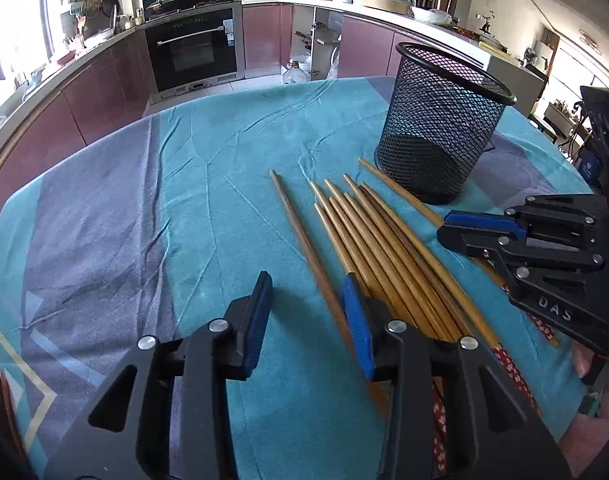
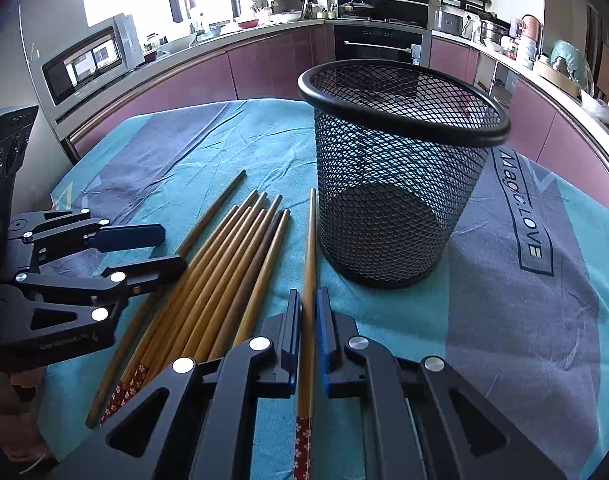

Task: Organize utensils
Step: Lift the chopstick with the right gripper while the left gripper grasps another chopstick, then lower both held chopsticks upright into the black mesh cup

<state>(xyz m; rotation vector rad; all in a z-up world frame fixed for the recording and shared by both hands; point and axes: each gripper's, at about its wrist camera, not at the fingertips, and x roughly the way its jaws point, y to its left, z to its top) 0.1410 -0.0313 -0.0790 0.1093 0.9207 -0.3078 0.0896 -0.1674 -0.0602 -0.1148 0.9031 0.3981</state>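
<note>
1. The right gripper [image 2: 307, 316] has its blue-padded jaws clamped on a single pale bamboo chopstick [image 2: 310, 248] with a red flowered end. The stick lies low over the teal and grey tablecloth [image 2: 504, 320], its tip just beside the black wire-mesh holder [image 2: 392, 184].
2. The left gripper [image 1: 308, 300] stands with its jaws apart and no pad pressing on anything. A darker brown chopstick [image 1: 304, 240] runs between its fingers, and the bundle of bamboo chopsticks [image 1: 384, 248] lies just to its right.
3. Step in hand, as I judge it: the first stick is gripped, and the holder looks empty.
4. The next move calls for lifting the stick, tipping it upright and bringing it over the holder's rim.
5. The right wrist view shows the clamp itself. The left wrist view shows that gripper only side-on, but shows the dark stick between the open jaws.
</note>
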